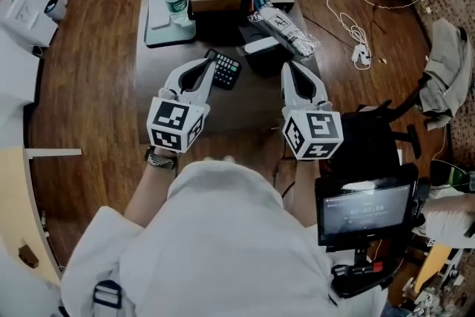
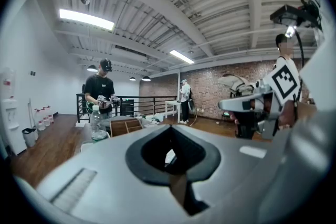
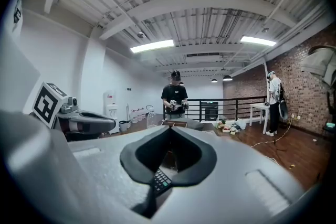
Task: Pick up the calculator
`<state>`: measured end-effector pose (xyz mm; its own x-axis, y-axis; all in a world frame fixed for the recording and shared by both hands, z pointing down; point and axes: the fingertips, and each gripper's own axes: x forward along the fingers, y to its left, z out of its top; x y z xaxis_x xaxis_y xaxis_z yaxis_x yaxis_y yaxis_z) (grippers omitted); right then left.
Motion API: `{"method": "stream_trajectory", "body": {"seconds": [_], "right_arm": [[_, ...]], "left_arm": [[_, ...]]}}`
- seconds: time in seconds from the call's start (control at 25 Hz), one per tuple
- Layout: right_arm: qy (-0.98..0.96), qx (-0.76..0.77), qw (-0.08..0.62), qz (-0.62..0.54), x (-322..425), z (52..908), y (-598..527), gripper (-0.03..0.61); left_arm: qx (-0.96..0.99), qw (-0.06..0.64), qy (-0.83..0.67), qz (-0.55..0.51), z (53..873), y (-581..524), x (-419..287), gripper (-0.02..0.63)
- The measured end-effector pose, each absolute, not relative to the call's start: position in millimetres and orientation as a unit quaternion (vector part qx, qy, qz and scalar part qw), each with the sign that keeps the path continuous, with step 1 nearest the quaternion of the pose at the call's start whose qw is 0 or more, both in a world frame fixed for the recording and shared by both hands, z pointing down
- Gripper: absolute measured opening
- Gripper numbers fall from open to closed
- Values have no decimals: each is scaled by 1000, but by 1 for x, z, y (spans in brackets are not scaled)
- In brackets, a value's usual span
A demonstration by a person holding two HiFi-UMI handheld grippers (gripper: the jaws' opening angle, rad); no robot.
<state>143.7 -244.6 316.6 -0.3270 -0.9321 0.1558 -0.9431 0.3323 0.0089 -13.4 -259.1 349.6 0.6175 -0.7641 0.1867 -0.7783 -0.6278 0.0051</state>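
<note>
Black calculator (image 1: 227,72) lay on the table (image 1: 252,108) at frame centre, at the left gripper's (image 1: 208,69) tip. Both tongs were closed and empty, the right gripper (image 1: 290,68) standing apart. Grasp and lift appeared outstanding.

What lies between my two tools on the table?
The head view shows the black push-button calculator lying between them, close to the tip of the left tool and farther from the right tool.
</note>
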Motion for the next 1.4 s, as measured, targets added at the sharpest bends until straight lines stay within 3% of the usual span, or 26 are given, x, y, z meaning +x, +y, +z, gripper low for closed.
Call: {"method": "stream_trajectory", "body": {"seconds": [0.32,0.4,0.44,1.4], "right_arm": [[-823,560,85,34,111,315,-231,9],[-832,545,93,45,101,319,-228,84],[-834,542,96,47,97,321,-227,89],[-844,456,203,196,78,441,-294,106]], "left_arm": [[889,57,-445,92,363,-253,-44,61],[887,67,-447,96,369,-252,-52,83],[886,73,-447,98,373,-250,-55,83],[848,194,-457,186,483,-298,-63,91]]}}
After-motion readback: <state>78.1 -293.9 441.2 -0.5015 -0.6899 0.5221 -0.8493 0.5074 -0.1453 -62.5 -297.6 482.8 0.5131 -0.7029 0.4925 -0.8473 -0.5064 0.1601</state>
